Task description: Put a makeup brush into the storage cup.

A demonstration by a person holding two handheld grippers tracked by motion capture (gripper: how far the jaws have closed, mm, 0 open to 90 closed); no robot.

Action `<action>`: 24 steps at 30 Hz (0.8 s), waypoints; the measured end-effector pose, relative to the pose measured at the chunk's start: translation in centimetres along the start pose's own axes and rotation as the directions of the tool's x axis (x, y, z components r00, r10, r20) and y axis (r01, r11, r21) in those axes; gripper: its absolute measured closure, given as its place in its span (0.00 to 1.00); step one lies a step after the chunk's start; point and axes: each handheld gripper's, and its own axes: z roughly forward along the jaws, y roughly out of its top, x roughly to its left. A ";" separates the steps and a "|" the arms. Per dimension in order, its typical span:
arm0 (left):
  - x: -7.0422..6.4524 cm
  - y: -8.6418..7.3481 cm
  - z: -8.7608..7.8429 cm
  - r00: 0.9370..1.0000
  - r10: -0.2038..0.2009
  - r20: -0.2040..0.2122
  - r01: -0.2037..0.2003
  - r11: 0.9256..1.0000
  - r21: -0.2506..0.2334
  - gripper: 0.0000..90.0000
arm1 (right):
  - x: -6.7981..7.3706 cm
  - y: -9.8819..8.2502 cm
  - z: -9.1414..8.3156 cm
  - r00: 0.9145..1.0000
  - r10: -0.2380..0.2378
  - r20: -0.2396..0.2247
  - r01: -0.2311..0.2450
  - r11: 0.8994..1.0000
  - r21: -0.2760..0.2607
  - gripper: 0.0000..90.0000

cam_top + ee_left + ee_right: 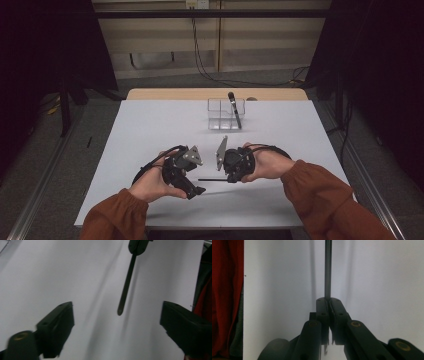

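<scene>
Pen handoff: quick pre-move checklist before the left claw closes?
1. Right claw clamped on the pen: ok, jaws shut on it.
2. Left claw open: ok, jaws wide apart, nothing between the pads.
3. Pen tip inside the left jaws: not ok, it ends short of them.
4. Pen clear of the table: ok, held level above it.
5. Clear holder free for another pen: cannot tell, one dark pen leans in it.

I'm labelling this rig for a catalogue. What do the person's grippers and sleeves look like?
Both the left gripper and right gripper are black, each topped by a grey three-cornered plate and trailing a black cable. Brass-coloured pivots mark the jaw arms. The sleeves are rust-orange with gathered cuffs.
</scene>
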 end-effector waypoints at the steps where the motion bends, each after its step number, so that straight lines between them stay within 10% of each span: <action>1: 0.0 0.0 0.0 1.000 0.006 0.002 -0.006 1.000 0.001 0.16 | 0.0 0.0 0.0 1.000 0.002 0.006 -0.002 1.000 -0.002 0.97; 24: 0.5 1.0 0.7 0.996 -0.021 0.089 0.016 0.999 0.052 0.72 | 0.3 0.4 0.0 1.000 -0.026 0.003 0.026 0.999 -0.023 0.97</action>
